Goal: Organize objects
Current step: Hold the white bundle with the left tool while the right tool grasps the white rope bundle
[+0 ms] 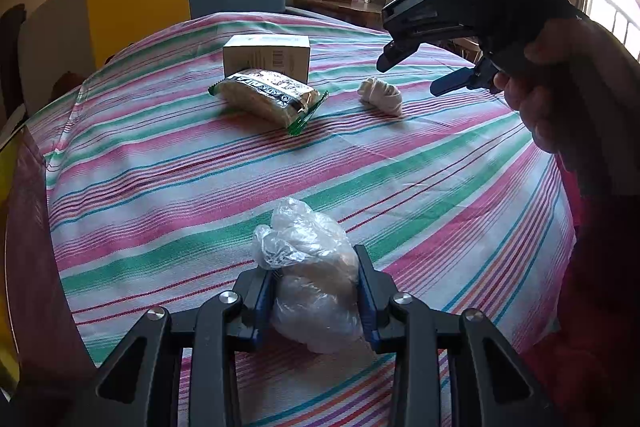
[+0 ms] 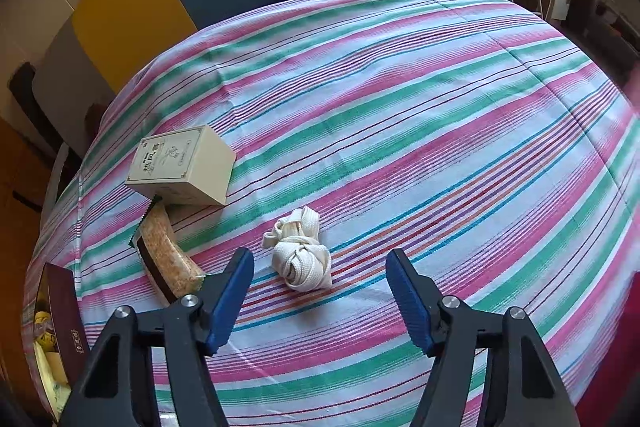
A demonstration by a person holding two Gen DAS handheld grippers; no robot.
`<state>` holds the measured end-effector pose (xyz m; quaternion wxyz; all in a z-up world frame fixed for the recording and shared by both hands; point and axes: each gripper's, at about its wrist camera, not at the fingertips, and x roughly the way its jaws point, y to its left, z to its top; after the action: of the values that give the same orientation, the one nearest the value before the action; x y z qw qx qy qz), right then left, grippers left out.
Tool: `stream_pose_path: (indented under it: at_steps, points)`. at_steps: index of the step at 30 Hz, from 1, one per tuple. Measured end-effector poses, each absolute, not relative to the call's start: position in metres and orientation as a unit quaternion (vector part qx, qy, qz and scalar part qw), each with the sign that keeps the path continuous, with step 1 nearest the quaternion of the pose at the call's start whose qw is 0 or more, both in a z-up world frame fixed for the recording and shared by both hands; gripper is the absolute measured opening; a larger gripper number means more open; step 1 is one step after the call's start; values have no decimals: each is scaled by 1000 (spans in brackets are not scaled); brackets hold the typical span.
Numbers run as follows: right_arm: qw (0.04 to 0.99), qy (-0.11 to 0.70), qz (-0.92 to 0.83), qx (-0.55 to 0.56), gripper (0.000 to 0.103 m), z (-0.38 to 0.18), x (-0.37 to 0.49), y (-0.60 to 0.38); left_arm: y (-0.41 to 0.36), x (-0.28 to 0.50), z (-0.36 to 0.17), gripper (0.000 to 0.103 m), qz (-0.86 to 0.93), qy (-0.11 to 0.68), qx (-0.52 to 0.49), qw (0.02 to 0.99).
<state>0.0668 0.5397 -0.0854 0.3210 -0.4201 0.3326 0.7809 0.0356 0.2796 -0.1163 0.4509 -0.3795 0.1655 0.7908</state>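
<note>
Left wrist view: left claw (image 1: 316,301) pinching the crumpled clear plastic bag (image 1: 310,267) just above the striped desk (image 1: 160,187).

Right wrist view: right claw (image 2: 320,291) spread, knotted white cloth strap (image 2: 300,253) just ahead between its tips; I'd drop straight down and center before squeezing.

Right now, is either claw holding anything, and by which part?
Left claw grips the crumpled clear plastic bag across its lower bulge. Right claw is open and empty.

A striped tablecloth (image 2: 440,107) carries a cream box (image 2: 184,167), snack packet (image 1: 268,99) and knotted strap (image 2: 302,255).
</note>
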Motion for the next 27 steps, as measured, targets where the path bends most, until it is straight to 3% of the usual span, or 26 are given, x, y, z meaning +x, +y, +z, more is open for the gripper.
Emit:
stream_pose_path:
  at_steps: [7,12,13,14,27]
  points:
    - [315,356,777,-413,65,-86,51,551,280,34,-117,36,790,164,-380,453]
    - [288,316,772,-470,62,-107,26,544,281,33,-117,36,789,164,-380,453]
    - [290,293,768,-490,56,-112,20,540,281,33,-118,36,789,164,-380,453]
    - [298,266,765,-506,29,-115,16,536,281,32,-118,36,789,163,-380,454]
    - [283,237,775,-514,30,-120,11,529,281,33,-118,36,792,170,-377,450]
